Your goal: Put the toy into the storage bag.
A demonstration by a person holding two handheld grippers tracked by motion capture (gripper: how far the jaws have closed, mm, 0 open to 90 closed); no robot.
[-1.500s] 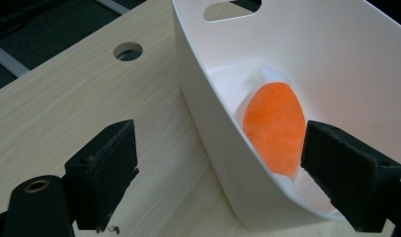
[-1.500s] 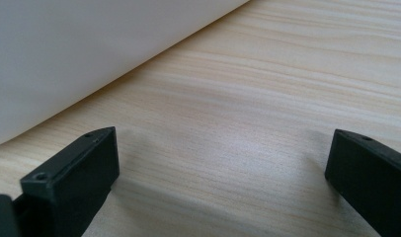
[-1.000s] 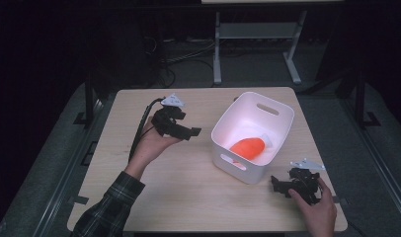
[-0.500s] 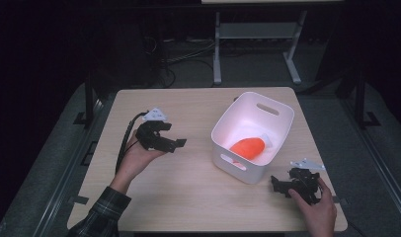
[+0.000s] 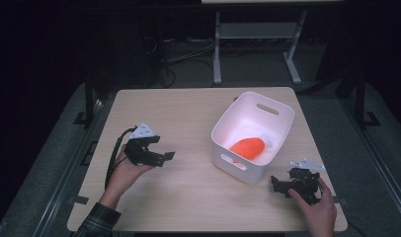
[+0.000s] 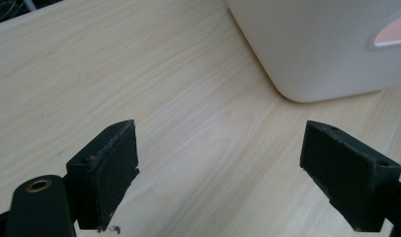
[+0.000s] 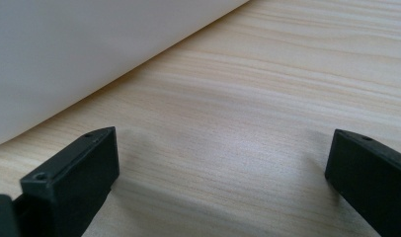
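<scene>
Nearest the person, at the table's (image 5: 198, 207) near right corner, the right gripper (image 5: 280, 183) lay low over the wood in the person's right hand (image 5: 317, 212), its jaws spread wide with nothing between them. In the right gripper view those jaws framed bare wood, with the white bin's (image 7: 90, 54) wall just beyond. A little farther in and well to the left, the left gripper (image 5: 164, 157) was held in the person's left hand (image 5: 123, 173), pointing right toward the bin (image 5: 238, 168); its jaws also stood wide apart and empty. In the left gripper view the bin's rounded corner (image 6: 327, 49) showed ahead, apart from the jaws. The bin stood on the right half of the table, between the grippers and beyond them. Inside it lay the orange object (image 5: 248, 147), resting on the bin's floor against something white.
</scene>
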